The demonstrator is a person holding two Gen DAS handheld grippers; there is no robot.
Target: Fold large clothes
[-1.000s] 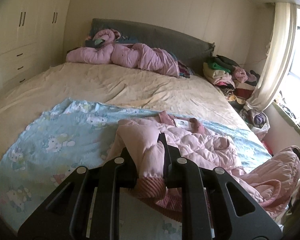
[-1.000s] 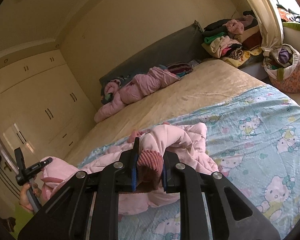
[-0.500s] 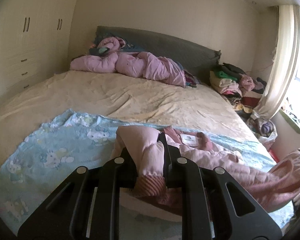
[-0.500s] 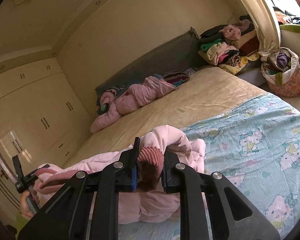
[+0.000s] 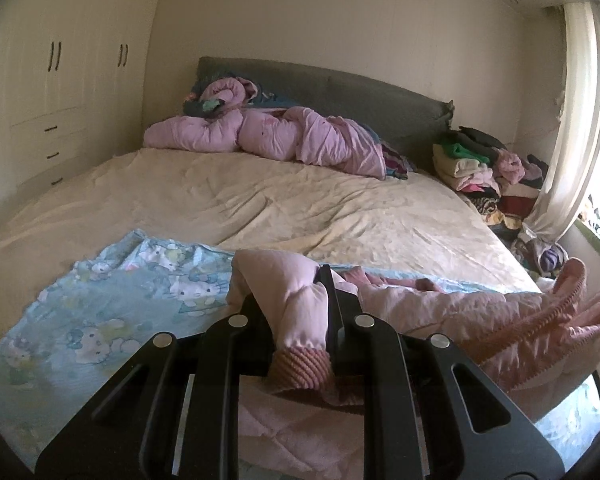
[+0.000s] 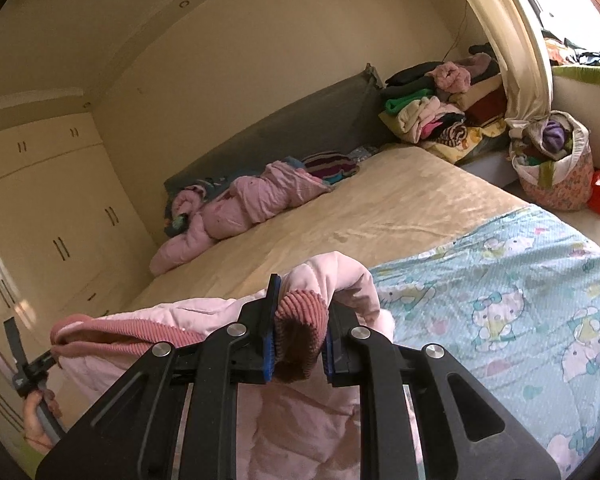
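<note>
Pink quilted jacket [image 5: 452, 312] hangs stretched between both tongs. Left tongs [image 5: 300, 344] and right tongs [image 6: 298, 344] each pinch a ribbed cuff; only the right view shows a hand [image 6: 36, 420].

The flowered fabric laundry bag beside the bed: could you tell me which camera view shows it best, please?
The right wrist view: the flowered fabric laundry bag stands whole on the floor, stuffed with clothes. The left wrist view shows only its top, past the bed's edge.

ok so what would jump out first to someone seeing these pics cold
The pink quilted jacket stretched between both tools: the left gripper and the right gripper each clamp a ribbed cuff. Under it lies the blue cartoon-cat blanket at the bed's foot, and a rumpled pink duvet sits against the grey headboard.
</note>
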